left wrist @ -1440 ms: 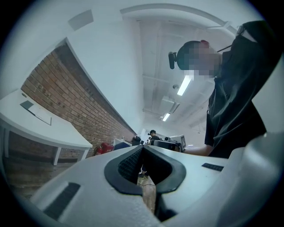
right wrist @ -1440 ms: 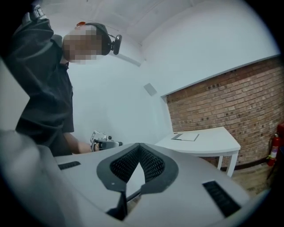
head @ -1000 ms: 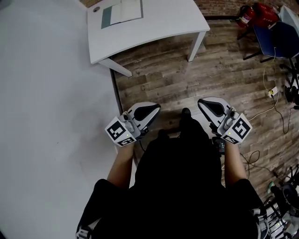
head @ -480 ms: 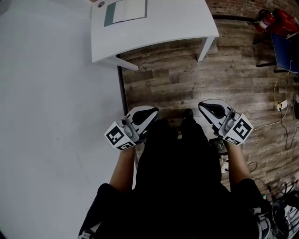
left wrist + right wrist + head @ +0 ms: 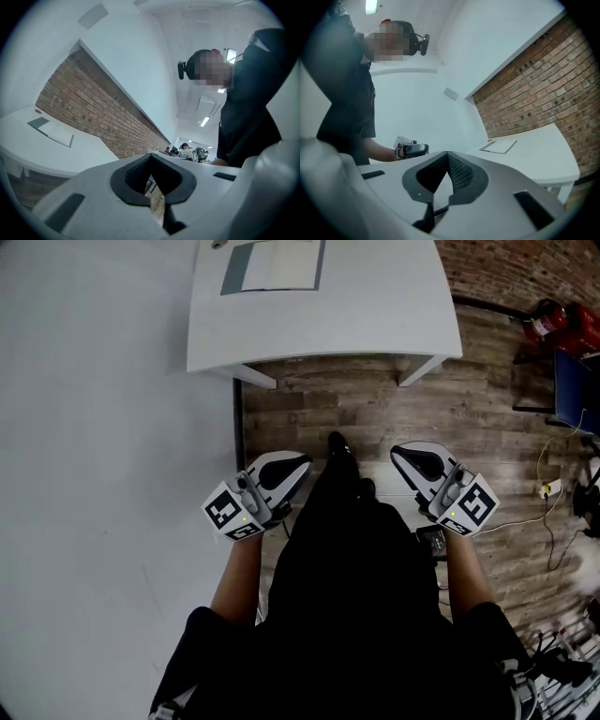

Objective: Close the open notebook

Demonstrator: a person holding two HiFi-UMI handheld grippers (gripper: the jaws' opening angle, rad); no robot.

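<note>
The open notebook (image 5: 273, 265) lies flat on the white table (image 5: 375, 306) at the top of the head view, pale pages up with a grey-blue cover edge at its left. It also shows far off in the left gripper view as the notebook (image 5: 52, 131), and in the right gripper view as the notebook (image 5: 499, 146). My left gripper (image 5: 302, 461) and right gripper (image 5: 397, 450) are held level in front of the person's body, well short of the table. Both are shut, with nothing between the pads of the left gripper (image 5: 151, 156) or the right gripper (image 5: 447, 153).
A small round object (image 5: 217, 244) sits at the table's far left corner. Wooden floor lies between me and the table; a white floor area (image 5: 103, 474) is to the left. A red item (image 5: 565, 322), a blue chair (image 5: 575, 381) and cables (image 5: 548, 489) stand at the right. A brick wall (image 5: 103, 122) runs behind the table.
The table and notebook have slid down and rightward in the head view as the person steps toward them. Both grippers travel along with the body and stay shut.
</note>
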